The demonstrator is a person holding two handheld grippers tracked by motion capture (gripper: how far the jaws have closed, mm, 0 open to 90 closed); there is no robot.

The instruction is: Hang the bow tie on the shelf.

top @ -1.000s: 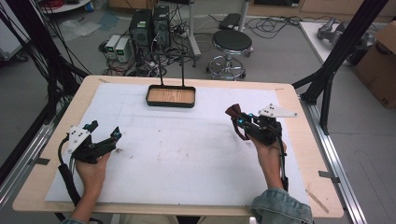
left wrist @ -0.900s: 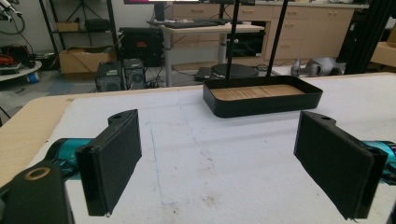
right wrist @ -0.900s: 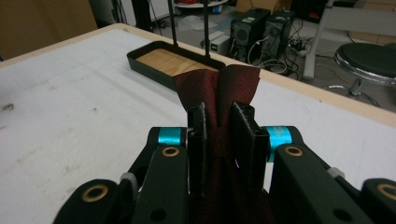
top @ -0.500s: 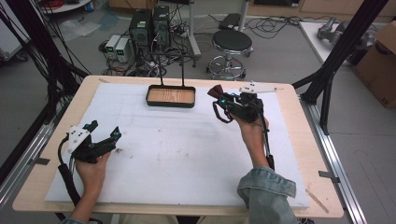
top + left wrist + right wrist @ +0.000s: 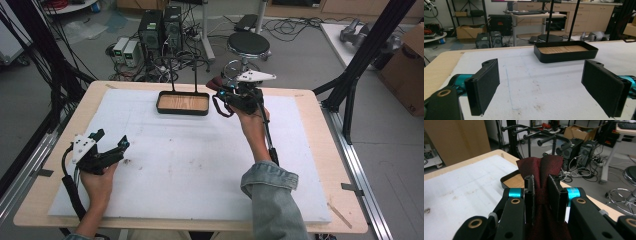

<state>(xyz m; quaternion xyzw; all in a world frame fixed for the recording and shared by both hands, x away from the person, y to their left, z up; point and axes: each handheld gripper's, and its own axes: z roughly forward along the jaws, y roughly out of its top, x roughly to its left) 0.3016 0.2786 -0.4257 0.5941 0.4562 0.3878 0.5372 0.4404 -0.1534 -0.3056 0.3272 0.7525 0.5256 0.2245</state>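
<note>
- Carried leftward since a second ago: right gripper (image 5: 216, 94), pinching dark red cloth (image 5: 541, 167), now beside tray (image 5: 182, 111) for dropping.
- Left gripper (image 5: 111, 141): spread, empty, parked clear.

Round stool (image 5: 248, 44) beyond table; computer towers (image 5: 160, 25) (floor).

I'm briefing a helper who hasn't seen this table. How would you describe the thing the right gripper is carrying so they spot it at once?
Start at the white foam mat covering the wooden table, then find the black tray with the wooden floor at its far edge. Just right of it, the right gripper pinches a dark red fabric bow tie, the sole red, soft item.
</note>
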